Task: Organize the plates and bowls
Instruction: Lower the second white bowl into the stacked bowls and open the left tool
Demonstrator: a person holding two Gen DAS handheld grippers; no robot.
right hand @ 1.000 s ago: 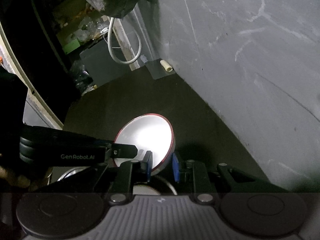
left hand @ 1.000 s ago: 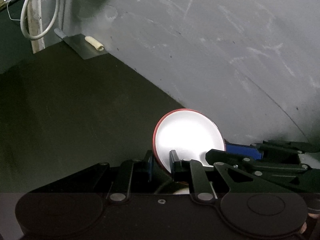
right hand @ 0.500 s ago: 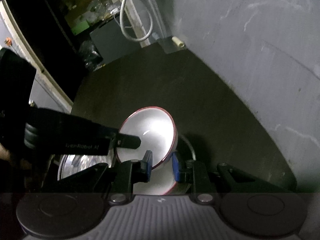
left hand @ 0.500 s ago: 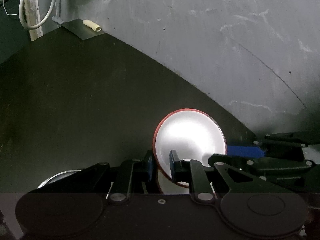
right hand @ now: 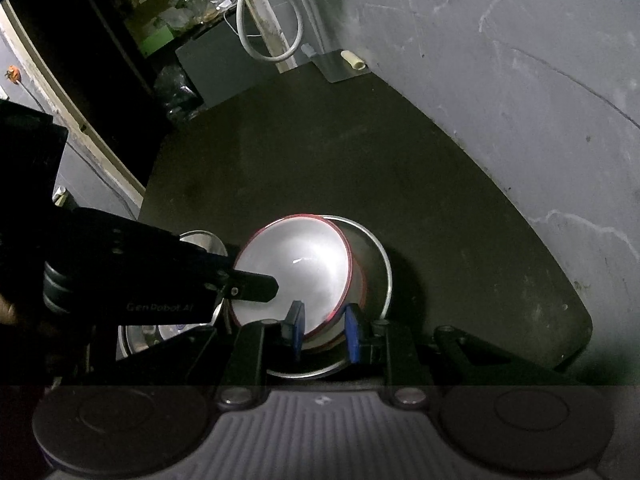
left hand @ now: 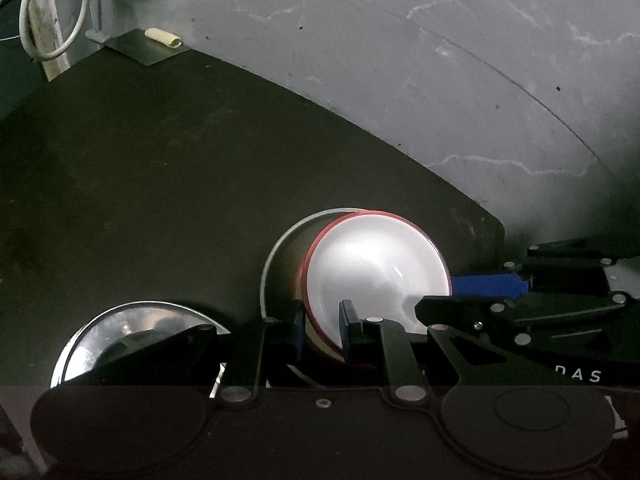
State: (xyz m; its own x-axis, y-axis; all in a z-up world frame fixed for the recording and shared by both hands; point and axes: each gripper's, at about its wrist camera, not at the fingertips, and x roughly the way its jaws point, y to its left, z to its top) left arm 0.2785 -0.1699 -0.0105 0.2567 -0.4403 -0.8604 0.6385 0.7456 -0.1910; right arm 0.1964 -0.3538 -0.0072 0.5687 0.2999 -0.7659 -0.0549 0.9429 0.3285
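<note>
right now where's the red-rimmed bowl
The red-rimmed bowl sits tilted in the steel bowl near the wall, gripped at its rim by both grippers, with another steel bowl to its left.

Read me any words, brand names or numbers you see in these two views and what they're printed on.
"GenRobot.AI": dim but legible, on the side of the left gripper, in the right wrist view.
"DAS": on the body of the right gripper, in the left wrist view; it may be part of a longer word.
No other text shows.

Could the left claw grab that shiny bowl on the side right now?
Probably not yet. The left claw is shut on the red-rimmed bowl, so it is busy. The shiny bowl sits close beside it with nothing on top.
</note>
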